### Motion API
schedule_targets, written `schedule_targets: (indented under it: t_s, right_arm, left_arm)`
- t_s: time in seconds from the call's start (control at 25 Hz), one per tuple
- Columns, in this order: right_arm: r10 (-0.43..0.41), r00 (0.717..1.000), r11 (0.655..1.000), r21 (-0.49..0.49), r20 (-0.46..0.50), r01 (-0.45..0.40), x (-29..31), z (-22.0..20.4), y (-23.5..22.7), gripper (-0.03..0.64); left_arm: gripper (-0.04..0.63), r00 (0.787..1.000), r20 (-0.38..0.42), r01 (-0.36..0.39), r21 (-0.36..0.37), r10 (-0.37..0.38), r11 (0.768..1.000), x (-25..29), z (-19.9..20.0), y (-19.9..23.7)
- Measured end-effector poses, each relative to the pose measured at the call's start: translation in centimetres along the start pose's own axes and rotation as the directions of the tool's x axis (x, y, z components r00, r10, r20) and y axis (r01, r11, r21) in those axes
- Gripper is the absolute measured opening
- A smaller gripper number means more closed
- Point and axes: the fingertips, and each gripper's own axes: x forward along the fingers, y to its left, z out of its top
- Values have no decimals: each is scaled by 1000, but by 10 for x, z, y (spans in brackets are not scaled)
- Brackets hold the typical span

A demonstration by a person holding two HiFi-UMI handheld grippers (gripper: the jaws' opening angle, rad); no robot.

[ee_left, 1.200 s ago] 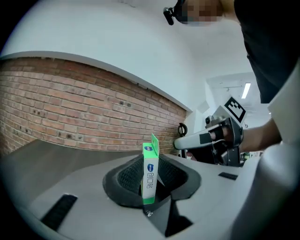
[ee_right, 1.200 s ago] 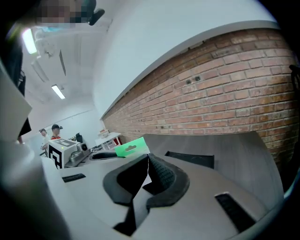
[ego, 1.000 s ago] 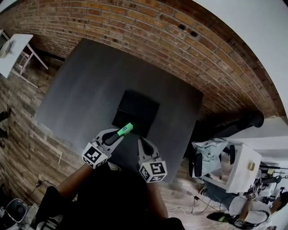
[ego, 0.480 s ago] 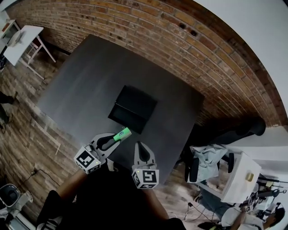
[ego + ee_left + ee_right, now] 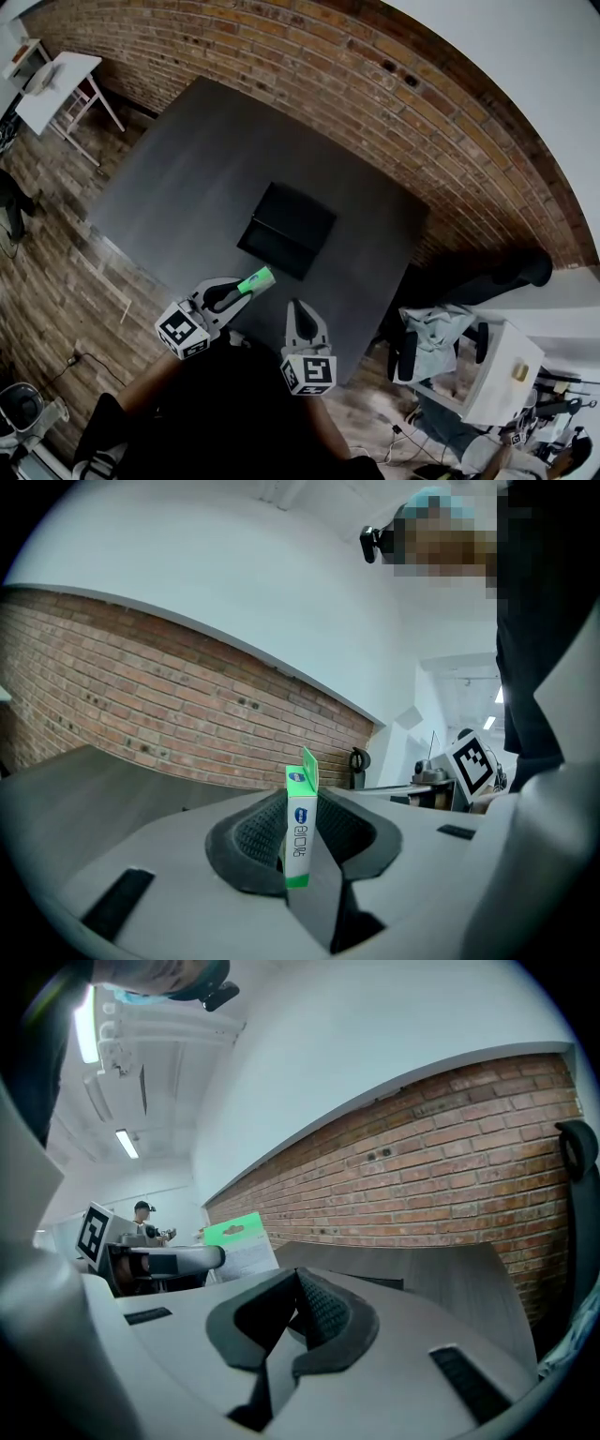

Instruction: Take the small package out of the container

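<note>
My left gripper (image 5: 240, 287) is shut on a small green and white package (image 5: 255, 279), held above the near edge of the dark grey table (image 5: 178, 187). In the left gripper view the package (image 5: 300, 829) stands upright between the pads. The black container (image 5: 287, 231) lies open on the table's middle, beyond both grippers. My right gripper (image 5: 298, 312) is shut with nothing in it, just right of the left one, near the table's front edge. In the right gripper view its jaws (image 5: 298, 1312) meet, and the package (image 5: 234, 1243) shows at the left.
A brick wall (image 5: 375, 84) runs behind the table. A white table (image 5: 56, 80) stands at the far left on the wood floor. To the right are a chair with clothes (image 5: 436, 328) and a white cabinet (image 5: 506, 361).
Both grippers have drawn back from the container toward me and risen a little. The left one keeps the package; the right one stays shut.
</note>
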Motion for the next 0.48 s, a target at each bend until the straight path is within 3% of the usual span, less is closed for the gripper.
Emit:
schedule_targets:
  t_s: [0.2, 0.32, 0.48]
  right_arm:
    - [-49, 999, 999, 22, 4, 49, 5, 4, 13, 25]
    - [-66, 998, 998, 15, 11, 66, 11, 8, 22, 25]
    - [-68, 997, 998, -5, 33, 68, 18, 15, 36, 25]
  left_arm:
    - [114, 999, 11, -47, 42, 46, 998, -12, 10, 15]
    - [114, 999, 41, -32, 91, 29, 995, -14, 22, 20]
    - [114, 999, 48, 6, 103, -11, 995, -15, 25, 23]
